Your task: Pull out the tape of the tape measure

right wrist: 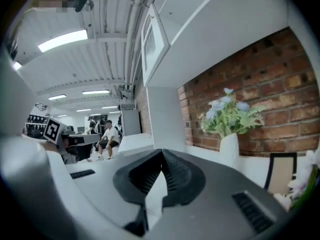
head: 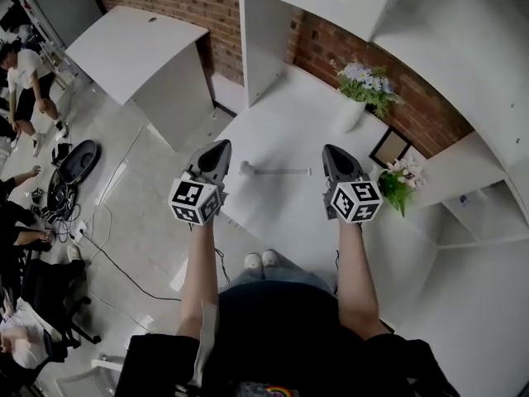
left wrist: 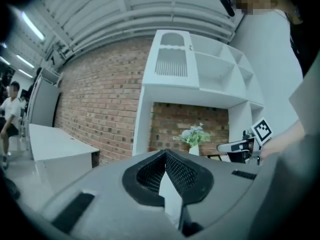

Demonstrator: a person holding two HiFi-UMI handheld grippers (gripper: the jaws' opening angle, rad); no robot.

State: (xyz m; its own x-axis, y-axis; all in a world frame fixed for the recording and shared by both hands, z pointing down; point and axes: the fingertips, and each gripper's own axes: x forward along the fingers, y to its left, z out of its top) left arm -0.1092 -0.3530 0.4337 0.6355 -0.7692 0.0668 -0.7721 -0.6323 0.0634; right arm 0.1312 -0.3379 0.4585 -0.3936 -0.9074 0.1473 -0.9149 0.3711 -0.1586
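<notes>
In the head view the tape measure [head: 245, 169] lies on the white table [head: 289, 213] as a small pale body, with a thin pale strip [head: 285, 171] running right from it. Both grippers are held up above the table and point away from me, one to each side of it. The left gripper [head: 221, 145] is shut, its tips meeting with nothing between them [left wrist: 166, 153]. The right gripper [head: 331, 150] is also shut and empty [right wrist: 161, 153]. Neither touches the tape measure, which is out of sight in both gripper views.
At the back right of the table stand a white vase of flowers [head: 364, 89], a picture frame [head: 388, 147] and another bunch of flowers [head: 401, 180]. White shelving [head: 273, 23] backs onto a brick wall. At the left are a second white desk [head: 136, 48], seated people and floor cables [head: 66, 188].
</notes>
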